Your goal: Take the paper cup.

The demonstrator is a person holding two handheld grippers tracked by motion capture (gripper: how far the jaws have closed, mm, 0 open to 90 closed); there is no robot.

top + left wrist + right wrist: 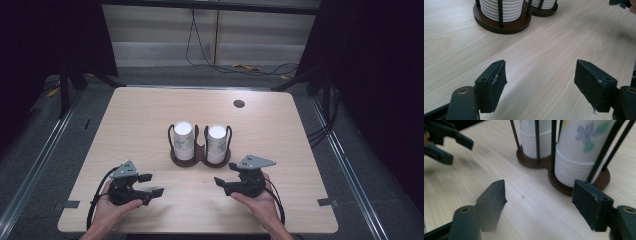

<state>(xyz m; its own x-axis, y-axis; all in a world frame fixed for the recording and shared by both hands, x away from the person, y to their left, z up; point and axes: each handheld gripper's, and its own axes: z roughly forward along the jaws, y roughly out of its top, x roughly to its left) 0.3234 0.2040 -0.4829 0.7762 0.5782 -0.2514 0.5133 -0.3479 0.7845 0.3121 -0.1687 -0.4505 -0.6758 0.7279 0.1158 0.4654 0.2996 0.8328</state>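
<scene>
Two stacks of white paper cups stand in a dark wooden double holder (200,159) with black wire posts, at the middle of the table. The left stack (183,139) and the right stack (216,142) are upright. In the right gripper view the nearer stack (579,152) has a blue flower print. My left gripper (151,184) is held low near the front left, jaws apart, nothing between them (540,82). My right gripper (225,175) hovers just in front of the holder's right side, jaws also apart and empty (539,200). The holder base (509,26) lies ahead of the left jaws.
The light wooden table (280,130) has a round cable hole (239,103) at the back right. Black frame legs and cables stand on the floor behind. Metal rails run along both sides of the table.
</scene>
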